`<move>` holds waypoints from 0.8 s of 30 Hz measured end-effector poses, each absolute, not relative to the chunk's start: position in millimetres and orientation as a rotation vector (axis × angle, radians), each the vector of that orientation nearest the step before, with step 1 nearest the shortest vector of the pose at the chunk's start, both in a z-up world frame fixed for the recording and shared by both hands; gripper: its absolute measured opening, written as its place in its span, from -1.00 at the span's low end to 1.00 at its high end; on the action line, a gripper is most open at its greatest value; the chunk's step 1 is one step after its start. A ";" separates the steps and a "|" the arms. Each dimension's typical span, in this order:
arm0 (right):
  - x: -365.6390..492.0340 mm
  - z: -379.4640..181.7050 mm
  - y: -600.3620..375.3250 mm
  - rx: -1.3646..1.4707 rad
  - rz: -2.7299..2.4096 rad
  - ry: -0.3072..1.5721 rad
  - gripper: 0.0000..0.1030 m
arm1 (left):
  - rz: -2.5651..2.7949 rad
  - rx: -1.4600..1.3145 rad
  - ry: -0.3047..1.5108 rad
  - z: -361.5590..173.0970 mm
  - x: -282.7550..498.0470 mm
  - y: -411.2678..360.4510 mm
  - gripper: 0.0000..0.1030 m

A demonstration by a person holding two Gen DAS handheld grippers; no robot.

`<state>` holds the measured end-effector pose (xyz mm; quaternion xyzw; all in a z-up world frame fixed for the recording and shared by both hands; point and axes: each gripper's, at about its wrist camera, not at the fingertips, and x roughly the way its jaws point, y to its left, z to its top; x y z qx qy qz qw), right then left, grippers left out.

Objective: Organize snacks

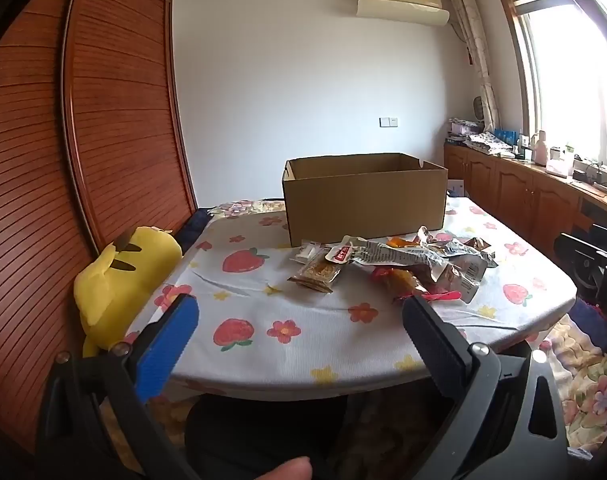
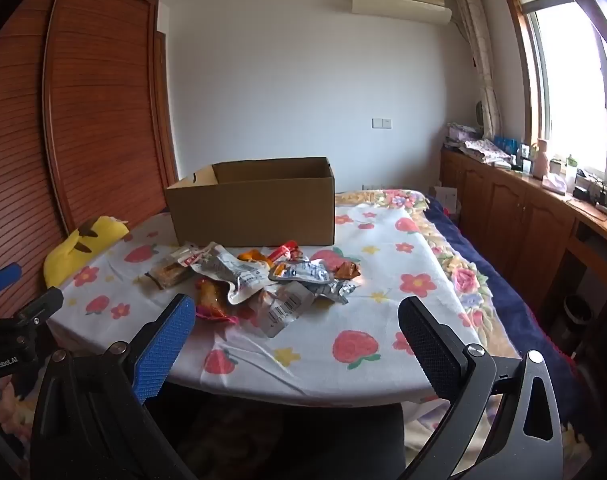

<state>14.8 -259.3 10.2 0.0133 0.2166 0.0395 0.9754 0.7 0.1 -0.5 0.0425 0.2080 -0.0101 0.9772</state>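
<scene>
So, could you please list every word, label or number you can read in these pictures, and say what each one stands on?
"GenRobot.AI": white lettering on the black body of the left gripper, at the left edge of the right wrist view.
Snack packets: red label, small print and a barcode, all too small or blurred to read.
Cardboard box: no print visible.
</scene>
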 end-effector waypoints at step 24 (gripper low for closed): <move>14.0 11.7 -260.1 0.030 0.078 0.436 1.00 | -0.020 0.099 0.397 12.7 -3.2 1.4 0.99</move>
